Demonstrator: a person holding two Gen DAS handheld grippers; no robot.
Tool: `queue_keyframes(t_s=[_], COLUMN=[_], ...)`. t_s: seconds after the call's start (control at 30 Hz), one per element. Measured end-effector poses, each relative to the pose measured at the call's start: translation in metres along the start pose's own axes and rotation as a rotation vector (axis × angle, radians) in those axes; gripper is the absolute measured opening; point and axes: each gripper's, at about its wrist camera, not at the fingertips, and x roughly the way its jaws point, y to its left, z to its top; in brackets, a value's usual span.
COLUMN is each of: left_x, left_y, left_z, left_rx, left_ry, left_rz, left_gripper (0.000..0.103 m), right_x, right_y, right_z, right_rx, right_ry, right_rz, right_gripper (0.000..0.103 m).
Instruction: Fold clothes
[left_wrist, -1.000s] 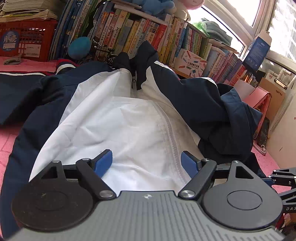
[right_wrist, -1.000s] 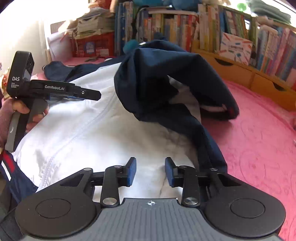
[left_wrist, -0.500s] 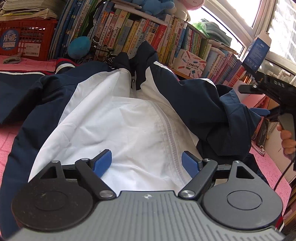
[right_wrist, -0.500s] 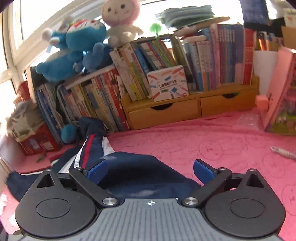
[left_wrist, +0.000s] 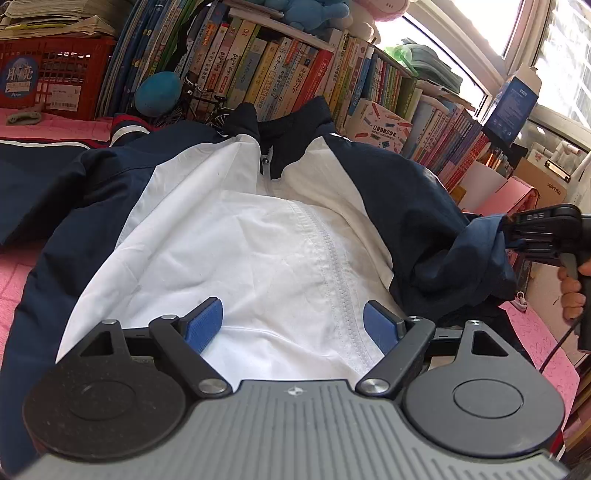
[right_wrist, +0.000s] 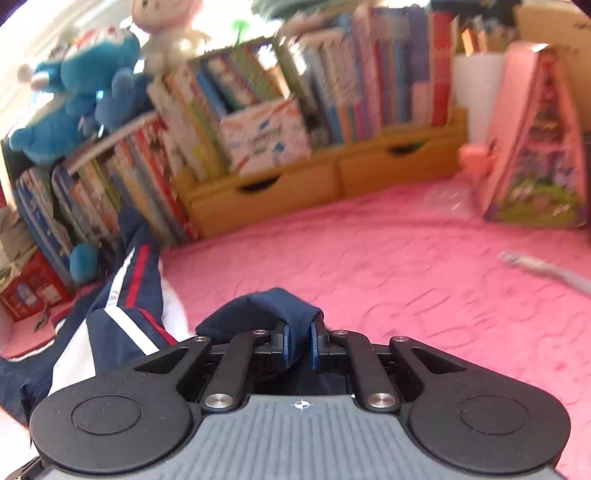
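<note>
A navy and white zip jacket (left_wrist: 280, 236) lies face up on the pink bed cover, collar toward the bookshelf. My left gripper (left_wrist: 291, 325) hovers open over the white front near the hem, nothing between its blue pads. In the right wrist view my right gripper (right_wrist: 298, 341) is shut on a fold of the navy sleeve (right_wrist: 269, 306), which bunches up between its pads. The left wrist view shows the same right gripper (left_wrist: 511, 236) at the far right, held by a hand (left_wrist: 572, 291), pinching the sleeve end (left_wrist: 484, 236). A red and white striped part (right_wrist: 129, 295) of the jacket trails left.
A packed bookshelf (left_wrist: 295, 74) runs along the back, with wooden drawers (right_wrist: 332, 181) under it. A red crate (left_wrist: 48, 74) stands at the back left. A pink box (right_wrist: 539, 147) leans at the right. The pink cover (right_wrist: 406, 266) stretches out to the right of the jacket.
My right gripper swung from over the white front to the jacket's right side, opened wide, then closed on the navy sleeve. The left gripper has not moved.
</note>
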Motion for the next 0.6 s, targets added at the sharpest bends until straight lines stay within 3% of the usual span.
queue_keyframes(t_s=[0.13,0.2,0.27,0.37,0.5,0.53,0.57,0.6], left_x=[0.0,0.001,0.001,0.002,0.003,0.003,0.004,0.004], left_y=[0.0,0.001,0.0,-0.001,-0.004,-0.005,-0.006,-0.008], left_z=[-0.001,-0.002,-0.002,-0.003,-0.003,-0.003,-0.003,-0.003], left_rx=[0.003,0.006,0.009,0.016,0.036,0.042,0.05,0.059], left_ry=[0.001,0.002,0.002,0.004,0.01,0.012,0.015,0.018], left_rz=[0.001,0.002,0.003,0.008,0.019,0.023,0.027,0.031], left_gripper=[0.084,0.084,0.084,0.085,0.085,0.086,0.087,0.087], right_x=[-0.077,-0.095,-0.093,-0.08,-0.071,-0.072,-0.074,-0.073], right_y=[-0.064,-0.095,-0.129,-0.176,-0.2,-0.2,-0.2,-0.198], right_z=[-0.014,-0.026,-0.039,-0.069,-0.097,-0.096,-0.094,-0.087], right_rx=[0.032,0.039,0.077,0.151,0.227,0.24,0.252,0.254], right_ry=[-0.371,-0.424,-0.333,-0.123,0.036,0.023,0.009,-0.005], right_rz=[-0.185,-0.294,-0.357,-0.433,-0.43,-0.42,-0.411,-0.391], right_gripper=[0.013,0.014,0.016,0.017,0.018,0.028,0.048,0.057])
